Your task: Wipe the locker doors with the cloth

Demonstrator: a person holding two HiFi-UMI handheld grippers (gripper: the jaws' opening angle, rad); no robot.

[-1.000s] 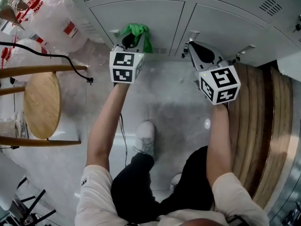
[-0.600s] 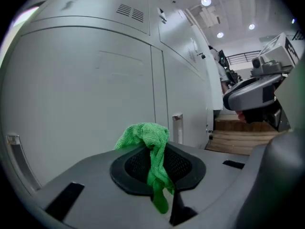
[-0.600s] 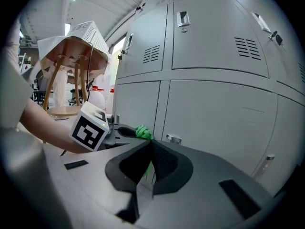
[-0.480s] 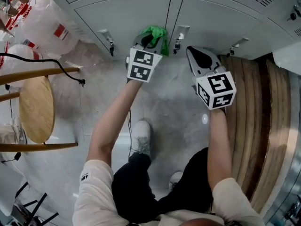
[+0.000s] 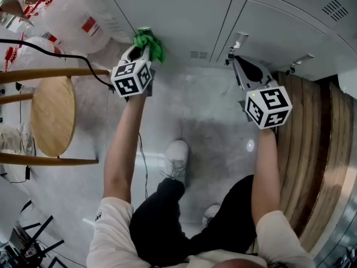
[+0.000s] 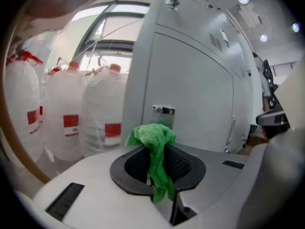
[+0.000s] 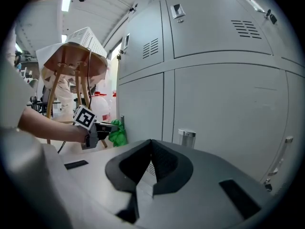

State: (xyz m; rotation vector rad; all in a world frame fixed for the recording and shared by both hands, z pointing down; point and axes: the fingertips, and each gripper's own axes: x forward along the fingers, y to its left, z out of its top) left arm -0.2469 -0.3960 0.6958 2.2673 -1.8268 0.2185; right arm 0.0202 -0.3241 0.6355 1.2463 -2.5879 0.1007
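Note:
A bunched green cloth [image 5: 152,47] is pinched in my left gripper [image 5: 144,43], which is shut on it and holds it against the left edge of a grey locker door [image 5: 178,15], close to a metal latch [image 6: 163,110]. In the left gripper view the cloth [image 6: 156,149] hangs from between the jaws in front of that door [image 6: 190,89]. My right gripper [image 5: 239,61] is shut with nothing in it, its tip close to the neighbouring door [image 5: 279,32] beside a round knob [image 7: 187,137]. The right gripper view shows the left gripper [image 7: 101,128] and cloth [image 7: 117,133] further left.
Large water jugs [image 5: 72,15] stand left of the lockers. A round wooden stool [image 5: 50,116] and a black cable [image 5: 67,52] are at the left. A wooden platform [image 5: 312,149] runs along the right. The person's shoe [image 5: 175,158] rests on the grey floor.
My left gripper has carried the cloth leftward across the locker door, from near its right side to its left edge. The right gripper has stayed about where it was.

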